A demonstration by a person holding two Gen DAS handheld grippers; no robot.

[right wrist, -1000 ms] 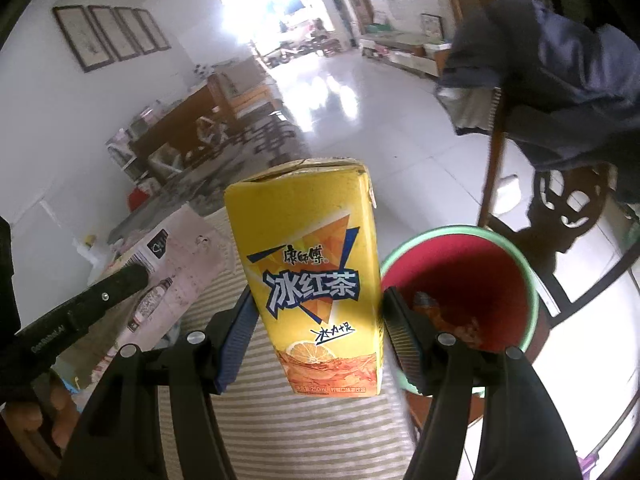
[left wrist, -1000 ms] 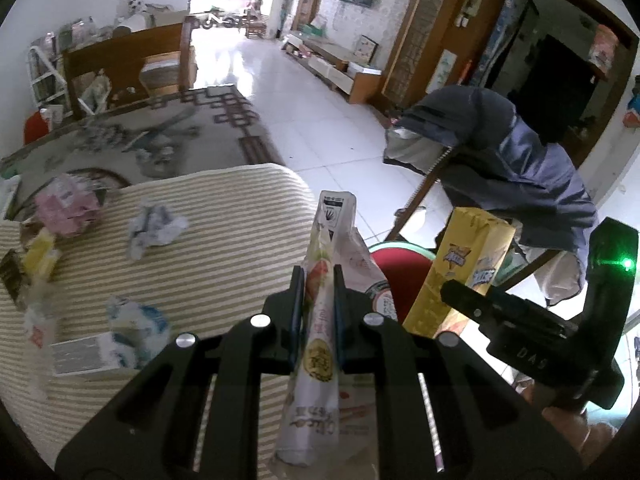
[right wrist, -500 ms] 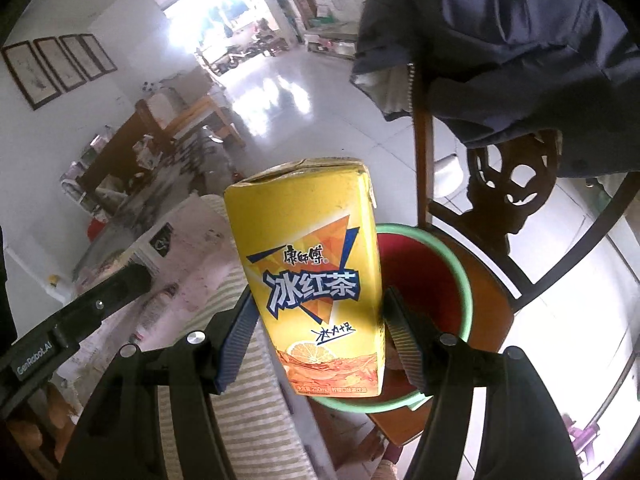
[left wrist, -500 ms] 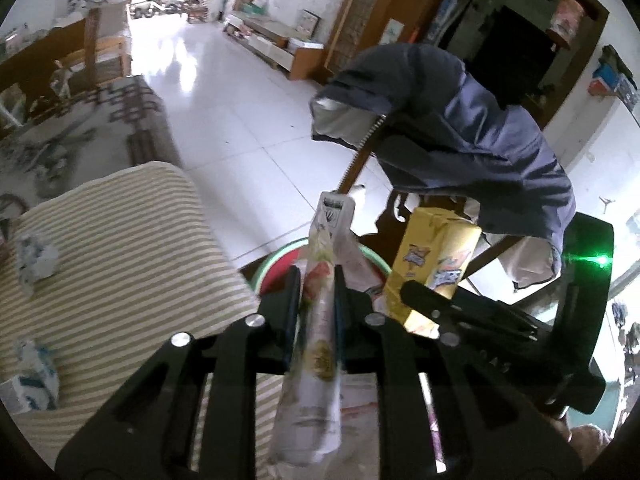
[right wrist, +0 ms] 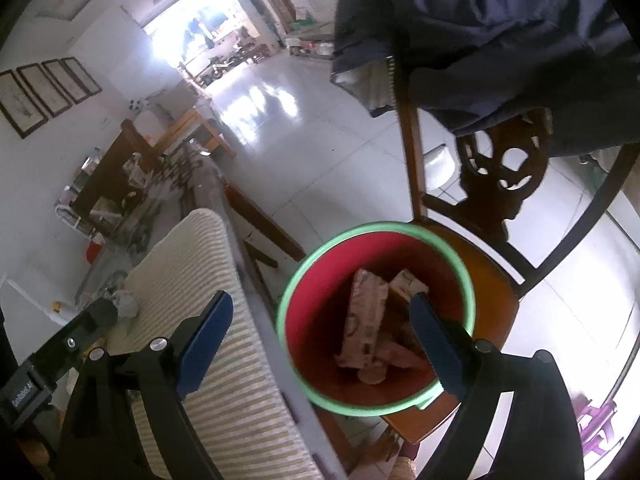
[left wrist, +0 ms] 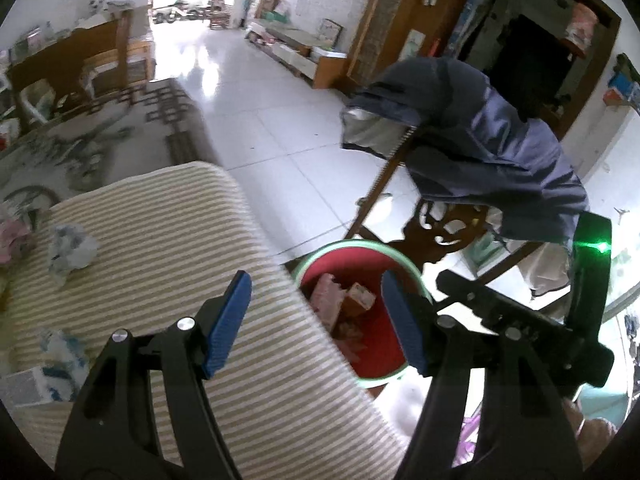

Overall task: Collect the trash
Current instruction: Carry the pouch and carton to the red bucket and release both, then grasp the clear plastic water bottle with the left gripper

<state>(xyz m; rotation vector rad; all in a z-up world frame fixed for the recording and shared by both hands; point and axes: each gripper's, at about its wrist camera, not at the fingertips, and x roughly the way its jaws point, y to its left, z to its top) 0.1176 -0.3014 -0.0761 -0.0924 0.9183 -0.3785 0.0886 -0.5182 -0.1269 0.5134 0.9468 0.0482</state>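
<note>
Both grippers were opening with nothing between the jaws – the left gripper [left wrist: 316, 320] and the right gripper [right wrist: 320, 336] hung over the red bin [right wrist: 376, 320] on the chair [right wrist: 488, 280]. A second before, they held a snack wrapper and a yellow tea carton; cartons [right wrist: 364, 320] now lay inside. Crumpled tissues [left wrist: 72, 248] remained on the striped counter [left wrist: 160, 220] – a hasty swing back could knock the bin off the seat
</note>
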